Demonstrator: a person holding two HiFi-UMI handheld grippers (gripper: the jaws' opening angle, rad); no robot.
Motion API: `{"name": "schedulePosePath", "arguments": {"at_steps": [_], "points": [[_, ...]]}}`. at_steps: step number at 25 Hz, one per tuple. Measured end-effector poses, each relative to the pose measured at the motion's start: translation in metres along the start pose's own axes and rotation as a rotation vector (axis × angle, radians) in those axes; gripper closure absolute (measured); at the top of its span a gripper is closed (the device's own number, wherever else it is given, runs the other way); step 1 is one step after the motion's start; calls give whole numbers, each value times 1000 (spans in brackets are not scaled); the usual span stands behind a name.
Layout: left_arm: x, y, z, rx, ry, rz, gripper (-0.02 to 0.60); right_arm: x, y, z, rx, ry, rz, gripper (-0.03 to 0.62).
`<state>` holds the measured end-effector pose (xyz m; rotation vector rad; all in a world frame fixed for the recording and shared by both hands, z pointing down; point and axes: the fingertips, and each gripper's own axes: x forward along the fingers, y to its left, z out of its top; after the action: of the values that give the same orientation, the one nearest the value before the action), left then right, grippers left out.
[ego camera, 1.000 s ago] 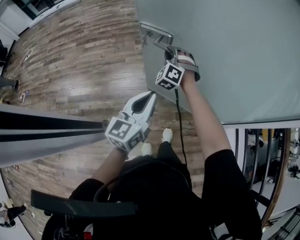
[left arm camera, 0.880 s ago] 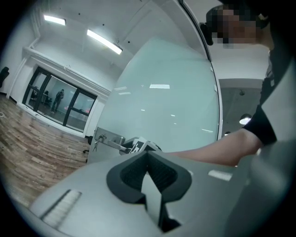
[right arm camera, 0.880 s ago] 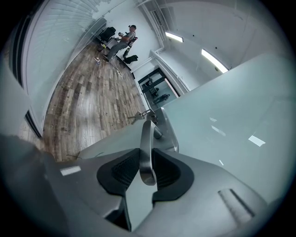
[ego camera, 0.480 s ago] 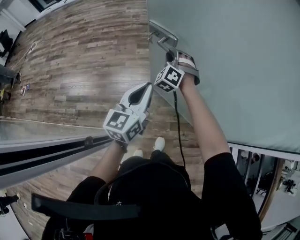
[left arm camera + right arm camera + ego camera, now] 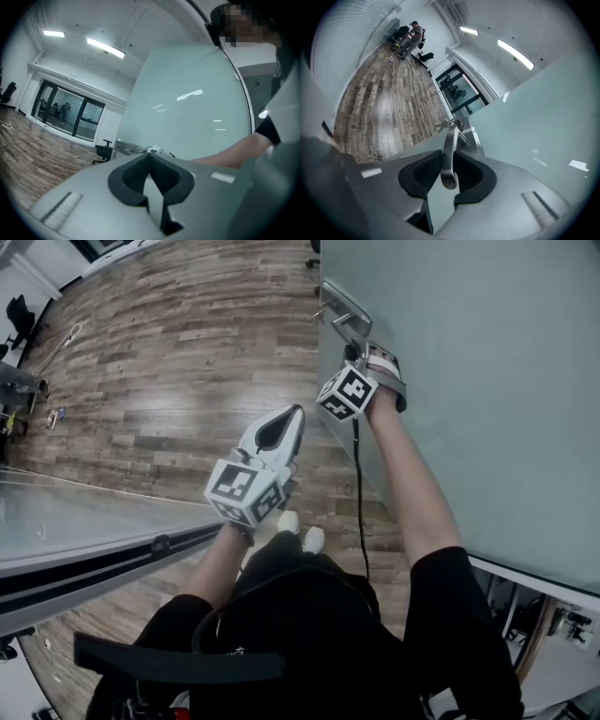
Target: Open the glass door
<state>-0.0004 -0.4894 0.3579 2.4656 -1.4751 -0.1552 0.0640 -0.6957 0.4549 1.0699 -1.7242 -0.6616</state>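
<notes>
The frosted glass door [image 5: 469, 381] fills the right of the head view, its edge running down from the metal lever handle [image 5: 343, 311]. My right gripper [image 5: 355, 352] is shut on that handle; in the right gripper view the lever [image 5: 450, 140] lies pinched between the black pads of the right gripper [image 5: 449, 165], with the door [image 5: 525, 122] to its right. My left gripper [image 5: 296, 414] hangs in mid-air left of the door's edge, touching nothing. In the left gripper view the pads of the left gripper [image 5: 150, 157] meet with nothing between them, and the door [image 5: 187, 117] stands ahead.
Wooden plank floor [image 5: 187, 352] spreads to the left. A fixed glass panel with a dark frame [image 5: 84, 559] runs along the lower left. Keys [image 5: 451, 123] hang at the lock beyond the lever. An office chair [image 5: 104, 152] and a distant person [image 5: 414, 31] stand further into the room.
The door's edge and handle have shifted to the right in the head view, with the right gripper still clamped on the lever. The left gripper moved along; the left glass panel slid lower.
</notes>
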Motion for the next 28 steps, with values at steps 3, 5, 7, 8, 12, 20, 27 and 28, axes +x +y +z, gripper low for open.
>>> {"name": "schedulePosePath", "arguments": {"at_steps": [3,5,7,8,12,20,27,28], "points": [[19,4,-1,1,0,-11,580,14,-9,-10,29,7,7,503],[33,6,-1,-2,0,-26,580,21,-17,-19,44,20,5,503],[46,7,-3,-8,2,-51,580,26,-23,-27,51,35,-1,503],[53,8,-3,-10,3,-66,580,27,-27,-31,56,42,-6,503],[87,10,2,-13,2,-129,580,39,-41,-48,97,75,-5,505],[140,15,8,-29,16,-242,580,54,-67,-82,133,133,-51,503],[171,13,8,-53,30,-308,580,65,-97,-118,150,175,-79,503],[175,13,8,-54,36,-312,580,68,-101,-123,153,184,-81,503]]}}
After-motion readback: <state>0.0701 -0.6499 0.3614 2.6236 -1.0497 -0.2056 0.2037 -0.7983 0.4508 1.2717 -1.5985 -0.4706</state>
